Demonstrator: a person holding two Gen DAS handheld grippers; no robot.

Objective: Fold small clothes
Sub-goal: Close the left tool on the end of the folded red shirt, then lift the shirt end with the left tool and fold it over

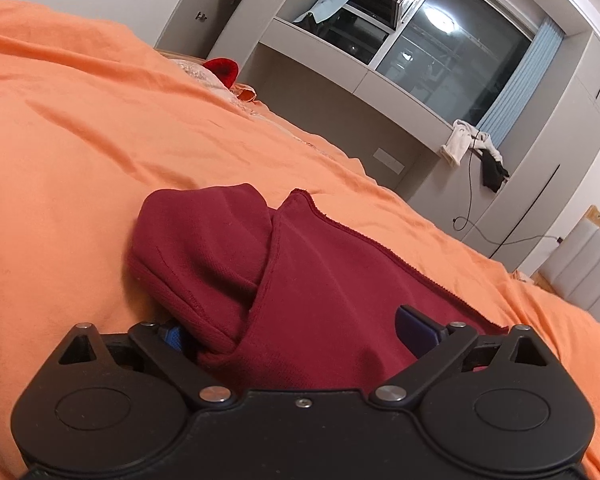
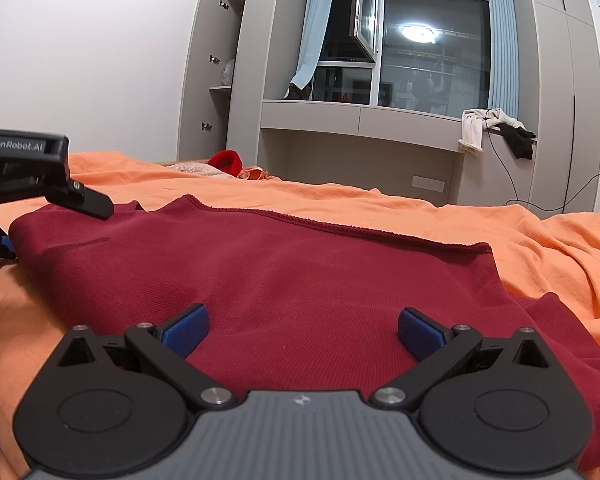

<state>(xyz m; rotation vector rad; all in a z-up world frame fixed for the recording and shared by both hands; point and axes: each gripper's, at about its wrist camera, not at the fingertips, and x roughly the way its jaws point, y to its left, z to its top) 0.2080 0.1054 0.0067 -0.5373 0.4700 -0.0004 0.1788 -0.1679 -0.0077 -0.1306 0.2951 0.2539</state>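
Two grippers on one dark red garment [image 2: 260, 276], spread on the orange bed cover [image 1: 80, 140]. Left gripper [image 1: 296, 330]: fingers spread wide, bunched fold of cloth sitting between them, blue pad [image 1: 414, 330] pressed against fabric, not clamped. Rolled sleeve or side flap [image 1: 204, 248] lying ahead and left of those fingers. Right gripper [image 2: 302, 330]: fingers spread apart too, holding nothing, hovering low over the flat body panel. Garment's long axis running left to right across both sets of fingers, stitched hem [image 2: 340, 226] at far edge. Left nearer the loose fold, so probably left closes first, carries flap rightward.
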